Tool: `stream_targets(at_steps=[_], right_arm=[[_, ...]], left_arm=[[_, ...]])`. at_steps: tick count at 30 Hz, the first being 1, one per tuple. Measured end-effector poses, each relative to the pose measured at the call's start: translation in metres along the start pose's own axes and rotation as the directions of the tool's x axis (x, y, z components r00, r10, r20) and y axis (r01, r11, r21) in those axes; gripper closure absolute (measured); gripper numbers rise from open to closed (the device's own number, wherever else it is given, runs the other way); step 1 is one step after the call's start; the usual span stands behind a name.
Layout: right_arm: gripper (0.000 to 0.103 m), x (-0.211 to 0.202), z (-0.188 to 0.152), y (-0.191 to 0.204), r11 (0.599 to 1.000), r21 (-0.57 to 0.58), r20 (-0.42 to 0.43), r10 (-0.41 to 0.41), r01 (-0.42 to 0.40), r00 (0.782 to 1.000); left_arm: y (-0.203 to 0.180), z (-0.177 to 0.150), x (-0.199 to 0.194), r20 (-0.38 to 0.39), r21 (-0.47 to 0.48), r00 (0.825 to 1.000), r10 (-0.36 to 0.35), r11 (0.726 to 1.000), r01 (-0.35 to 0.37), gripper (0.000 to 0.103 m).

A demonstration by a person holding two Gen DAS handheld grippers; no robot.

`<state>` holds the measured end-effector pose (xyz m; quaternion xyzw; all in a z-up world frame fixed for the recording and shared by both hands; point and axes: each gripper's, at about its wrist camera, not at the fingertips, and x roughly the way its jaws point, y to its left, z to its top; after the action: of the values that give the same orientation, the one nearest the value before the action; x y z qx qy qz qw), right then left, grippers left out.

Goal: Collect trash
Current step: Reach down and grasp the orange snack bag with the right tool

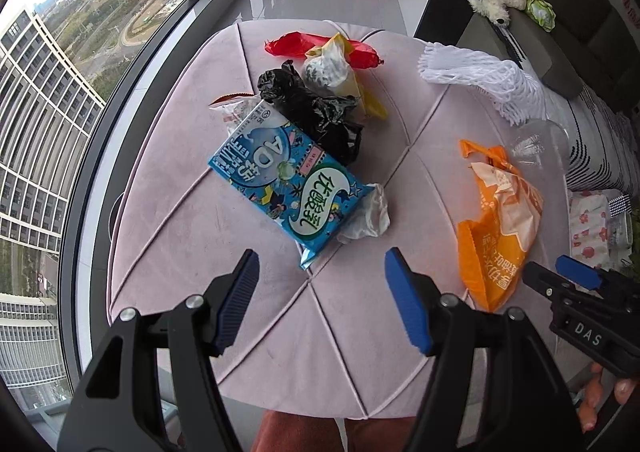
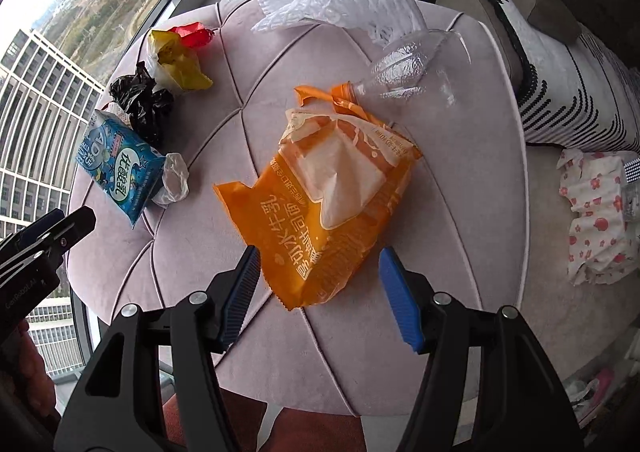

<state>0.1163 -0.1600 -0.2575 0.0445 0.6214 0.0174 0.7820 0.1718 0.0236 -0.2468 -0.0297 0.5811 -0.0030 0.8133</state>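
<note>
On top of a round pink tufted ottoman (image 1: 168,212) by the window, trash lies in two groups. Orange snack bag (image 2: 332,208) sits at centre, its near edge just ahead of the right gripper (image 2: 318,296); jaws roughly half apart, nothing between the pads. Clear plastic bottle (image 2: 412,72) lies behind the bag, neck touching its knotted end. Left gripper (image 1: 322,300) hovers likewise, part-open and empty, just short of the blue milk-drink pack (image 1: 288,184). Beside that pack: crumpled white wrapper (image 1: 368,216), black plastic bag (image 1: 316,112), yellow-and-white bag (image 1: 336,68), red bag (image 1: 292,44). White knit cloth (image 1: 484,80) at the far edge, not obviously trash.

Handling, as judged: orange bag looks empty, light, crinkly film, likely slippery; best pinched at the flat near corner or seam. Blue pack appears flattened, semi-stiff; take its near corner. Bottle is light, rolls, may crush.
</note>
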Motion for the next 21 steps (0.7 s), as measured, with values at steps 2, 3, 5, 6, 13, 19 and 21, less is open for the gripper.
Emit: stream_targets(at_steps=[2, 3, 5, 6, 13, 19, 21], right_arm=[[0.044, 0.013, 0.001, -0.003, 1.000, 0.022, -0.009, 0.011, -0.010, 1.000], [0.044, 0.020, 0.001, -0.004, 0.999, 0.033, -0.016, 0.016, -0.015, 1.000], [0.044, 0.033, 0.002, -0.005, 0.998, 0.055, -0.031, 0.030, -0.028, 0.999], [0.044, 0.038, 0.003, -0.004, 0.998, 0.058, -0.039, 0.036, -0.034, 0.999], [0.100, 0.043, 0.004, 0.023, 0.997, -0.066, -0.041, 0.046, -0.048, 0.998], [0.102, 0.029, 0.010, 0.046, 0.983, -0.181, 0.000, 0.037, -0.037, 0.999], [0.103, 0.026, 0.013, 0.051, 0.977, -0.210, 0.008, 0.039, -0.036, 0.999]], left_arm=[[0.003, 0.004, 0.011, -0.003, -0.021, 1.000, 0.007, 1.000, -0.007, 0.037], [0.005, 0.006, 0.016, -0.006, -0.036, 1.000, 0.008, 0.999, -0.008, 0.037], [0.008, 0.009, 0.023, -0.009, -0.067, 1.000, 0.000, 0.998, 0.000, 0.037], [0.009, 0.010, 0.026, -0.008, -0.077, 1.000, -0.003, 0.997, 0.002, 0.037], [0.016, 0.026, 0.032, 0.021, -0.147, 1.000, 0.002, 0.989, 0.001, 0.037], [0.027, 0.036, 0.043, 0.017, -0.252, 0.999, 0.044, 0.967, -0.039, 0.032], [0.032, 0.039, 0.047, 0.012, -0.290, 0.999, 0.049, 0.956, -0.044, 0.032]])
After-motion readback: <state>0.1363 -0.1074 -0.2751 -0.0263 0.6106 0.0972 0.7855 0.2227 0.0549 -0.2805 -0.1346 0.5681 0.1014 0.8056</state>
